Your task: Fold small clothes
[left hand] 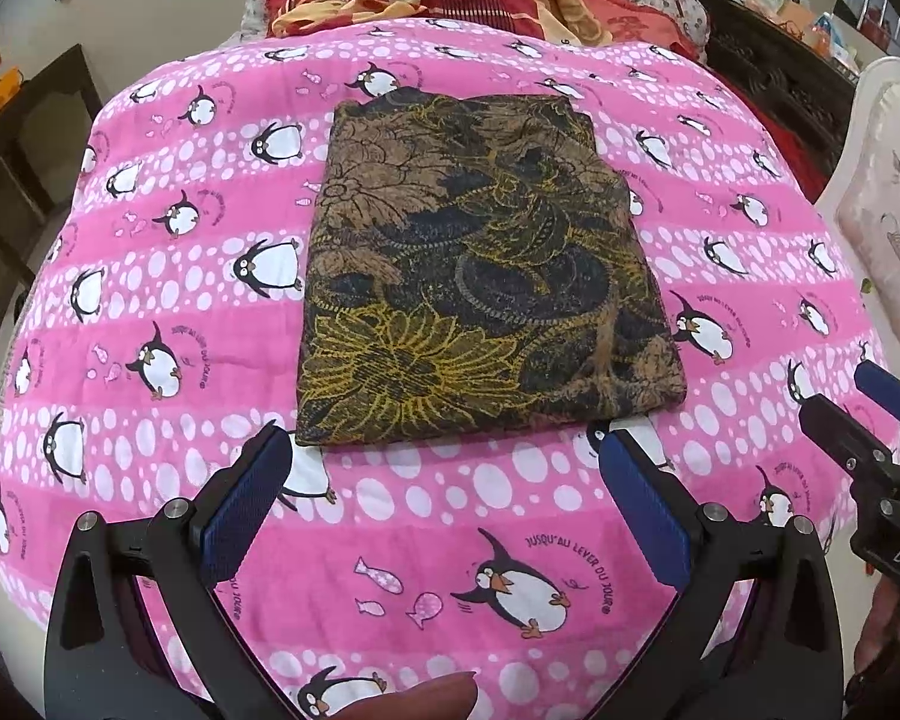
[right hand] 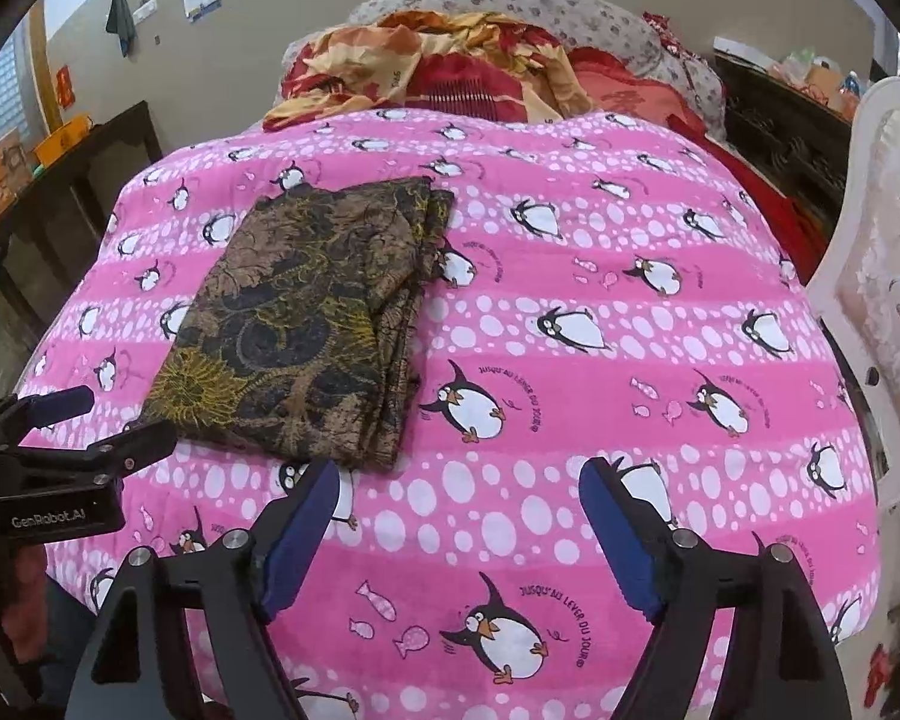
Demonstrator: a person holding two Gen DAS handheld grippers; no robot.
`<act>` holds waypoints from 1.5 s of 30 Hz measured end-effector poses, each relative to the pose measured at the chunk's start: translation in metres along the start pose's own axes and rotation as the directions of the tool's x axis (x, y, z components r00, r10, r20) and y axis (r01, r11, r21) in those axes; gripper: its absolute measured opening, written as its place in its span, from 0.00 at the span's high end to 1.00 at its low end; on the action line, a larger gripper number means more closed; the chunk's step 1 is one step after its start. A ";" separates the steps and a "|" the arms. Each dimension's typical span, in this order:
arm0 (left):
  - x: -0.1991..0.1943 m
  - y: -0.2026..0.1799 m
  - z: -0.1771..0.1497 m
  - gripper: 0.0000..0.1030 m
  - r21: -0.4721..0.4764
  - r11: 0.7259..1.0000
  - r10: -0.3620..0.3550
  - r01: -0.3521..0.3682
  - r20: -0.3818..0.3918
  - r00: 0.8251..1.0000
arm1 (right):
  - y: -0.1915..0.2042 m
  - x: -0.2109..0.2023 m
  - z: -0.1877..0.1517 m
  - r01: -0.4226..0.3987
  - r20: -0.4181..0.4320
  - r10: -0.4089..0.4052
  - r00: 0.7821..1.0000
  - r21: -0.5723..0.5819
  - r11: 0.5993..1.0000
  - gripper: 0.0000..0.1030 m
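While both hand-held grippers gape, the folded garment lies flat.

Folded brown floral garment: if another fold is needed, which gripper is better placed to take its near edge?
Left, probably. The left gripper hangs open right at the garment near edge; the right gripper is open off its corner.

Left gripper: black triangular finger arms showing cut-out windows, blue ribbed pads lining inner faces, round silver screw heads sitting at pivots. Right gripper: same build, darker blue pads. Left gripper body, seen at left edge of right wrist view, bearing white "GenRobot.AI" lettering; right gripper body showing "DAS" fragment.
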State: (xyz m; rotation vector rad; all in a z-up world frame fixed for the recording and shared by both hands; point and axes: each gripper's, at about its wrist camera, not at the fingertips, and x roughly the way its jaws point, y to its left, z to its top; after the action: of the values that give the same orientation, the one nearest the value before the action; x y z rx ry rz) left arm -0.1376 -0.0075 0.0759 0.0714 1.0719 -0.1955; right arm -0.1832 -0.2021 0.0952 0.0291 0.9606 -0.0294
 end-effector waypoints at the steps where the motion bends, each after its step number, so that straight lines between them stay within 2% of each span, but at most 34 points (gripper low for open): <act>1: 0.001 0.000 0.000 0.00 0.000 1.000 0.001 -0.001 -0.001 1.000 | 0.000 0.000 0.000 -0.002 -0.002 0.002 1.000 0.001 1.000 0.22; 14: 0.005 -0.003 -0.001 0.00 0.011 1.000 -0.001 0.001 -0.011 1.000 | 0.010 -0.003 0.001 -0.039 0.012 0.039 0.999 -0.033 0.999 0.21; 39: 0.004 0.000 0.001 0.00 0.002 1.000 -0.001 0.001 -0.010 1.000 | 0.014 -0.010 0.005 -0.033 0.031 0.035 0.999 -0.049 0.998 0.21; 45: -0.003 -0.004 -0.001 0.00 0.012 1.000 -0.016 0.015 0.034 0.999 | 0.015 -0.011 0.005 -0.046 0.041 0.048 0.998 -0.048 0.998 0.21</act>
State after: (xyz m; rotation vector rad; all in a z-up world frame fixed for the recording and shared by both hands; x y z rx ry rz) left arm -0.1406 -0.0106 0.0781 0.0702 1.0377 -0.2164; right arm -0.1853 -0.1871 0.1075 0.0076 0.9175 0.0363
